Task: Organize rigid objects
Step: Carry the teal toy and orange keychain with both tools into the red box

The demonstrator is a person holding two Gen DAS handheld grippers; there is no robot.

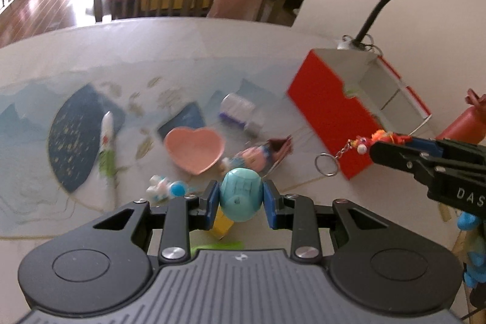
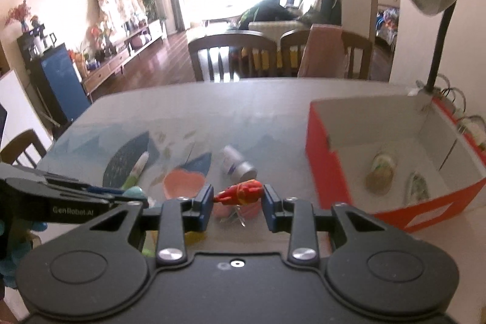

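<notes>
Two hand-held grippers hang above a cluttered desk (image 1: 212, 44), each with a toy in its jaws. The left gripper (image 1: 241, 198) pinches a turquoise egg-shaped toy (image 1: 240, 194) between its blue pads, clear of the desk and above a pink heart-shaped dish (image 1: 194, 148). The right gripper (image 2: 237, 196) is clamped on a small red-and-gold figure keychain (image 2: 240, 192), held near the red storage box (image 2: 334, 172) that stands open at the right side of the desk. The likely trouble from here lies with the keychain: the figure appears to be held only at its ends, so a quick swing toward the box could twist it loose, and its dangling ring could catch on the box's near wall. The rounded egg could also squirt out from the flat pads if the left hand tilts sharply. Still waiting on the desk are a white tube (image 1: 107, 129), a small white bottle (image 1: 240, 108) and a little blue-and-white figure (image 1: 165, 187). The left wrist camera alone shows the keychain's chain and metal ring (image 1: 325, 164) hanging free beneath the right gripper; from the right wrist camera they show only as a faint blur. The right wrist camera alone looks down into the box, where a round jar (image 2: 381, 172) and a flat packet (image 2: 417, 187) already lie on its white floor.
</notes>
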